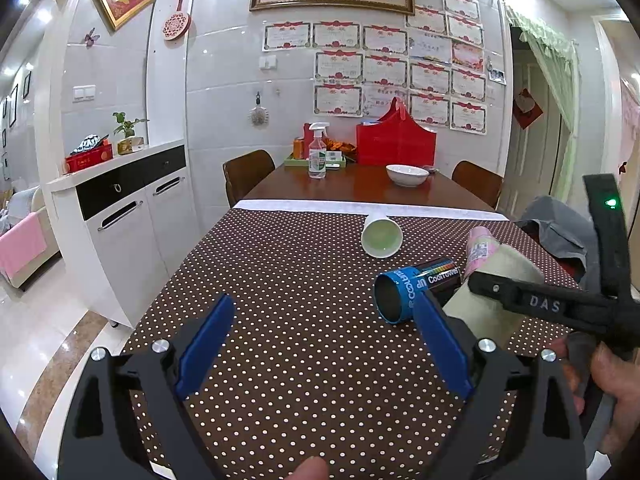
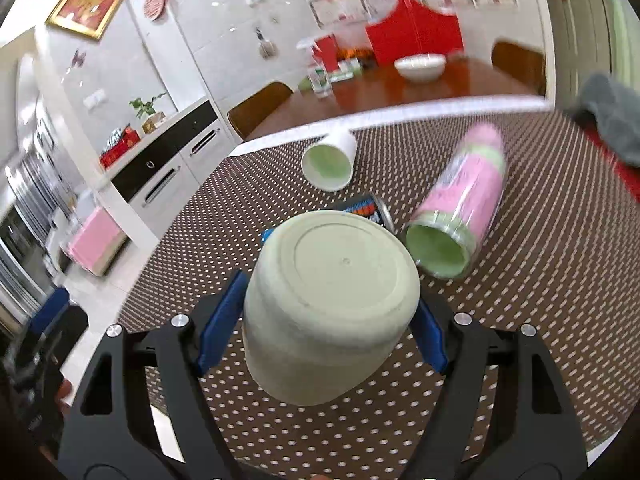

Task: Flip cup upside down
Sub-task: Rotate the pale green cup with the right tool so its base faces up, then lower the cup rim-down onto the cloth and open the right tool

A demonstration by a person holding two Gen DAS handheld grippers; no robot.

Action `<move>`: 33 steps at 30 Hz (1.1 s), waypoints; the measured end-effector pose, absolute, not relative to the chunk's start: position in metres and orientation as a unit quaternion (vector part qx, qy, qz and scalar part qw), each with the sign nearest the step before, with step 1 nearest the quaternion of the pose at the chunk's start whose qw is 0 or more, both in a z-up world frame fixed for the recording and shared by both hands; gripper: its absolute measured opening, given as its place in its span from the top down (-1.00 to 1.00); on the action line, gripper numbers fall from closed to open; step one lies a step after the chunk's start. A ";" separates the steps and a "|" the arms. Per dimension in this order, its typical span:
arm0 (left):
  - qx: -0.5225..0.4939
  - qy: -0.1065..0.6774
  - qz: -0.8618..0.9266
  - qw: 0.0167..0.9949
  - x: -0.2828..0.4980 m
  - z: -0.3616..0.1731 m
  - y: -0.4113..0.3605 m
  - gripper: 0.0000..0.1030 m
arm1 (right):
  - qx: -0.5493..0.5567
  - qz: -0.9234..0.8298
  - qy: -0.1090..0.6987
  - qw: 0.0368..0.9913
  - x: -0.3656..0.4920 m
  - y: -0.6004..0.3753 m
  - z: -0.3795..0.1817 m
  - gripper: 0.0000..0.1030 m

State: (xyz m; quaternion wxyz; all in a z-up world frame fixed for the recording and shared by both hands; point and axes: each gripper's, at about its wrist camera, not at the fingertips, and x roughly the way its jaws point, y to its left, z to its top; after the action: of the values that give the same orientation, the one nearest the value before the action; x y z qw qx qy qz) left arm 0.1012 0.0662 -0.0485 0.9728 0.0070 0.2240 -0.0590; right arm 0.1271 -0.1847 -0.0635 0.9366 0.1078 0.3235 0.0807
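Observation:
My right gripper (image 2: pixel 324 320) is shut on a pale green cup (image 2: pixel 332 304), held above the dotted tablecloth with its flat base facing the camera. In the left wrist view the same cup (image 1: pixel 492 300) shows at the right, partly hidden behind the right gripper's black body (image 1: pixel 560 304). My left gripper (image 1: pixel 324 344) is open and empty, low over the cloth (image 1: pixel 280 280), to the left of the cup.
On the cloth lie a white paper cup (image 1: pixel 381 236) on its side, a blue Cooltower can (image 1: pixel 412 292) and a pink sleeve of cups (image 2: pixel 464 204). A white bowl (image 1: pixel 407 174), spray bottle (image 1: pixel 318 152) and red bag (image 1: pixel 396 140) stand at the far end. A white cabinet (image 1: pixel 120 208) stands left.

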 end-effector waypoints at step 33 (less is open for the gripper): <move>0.002 0.234 -0.066 0.970 0.096 -0.057 0.058 -0.74 | -0.027 0.090 0.317 0.944 0.118 -0.162 -0.095 -0.88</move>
State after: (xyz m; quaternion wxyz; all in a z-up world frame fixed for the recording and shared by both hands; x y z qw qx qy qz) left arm 0.0958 0.0581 -0.0566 0.9699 0.0019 0.2344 -0.0661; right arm 0.1176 -0.1616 -0.0950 0.9437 -0.0265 0.3172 0.0901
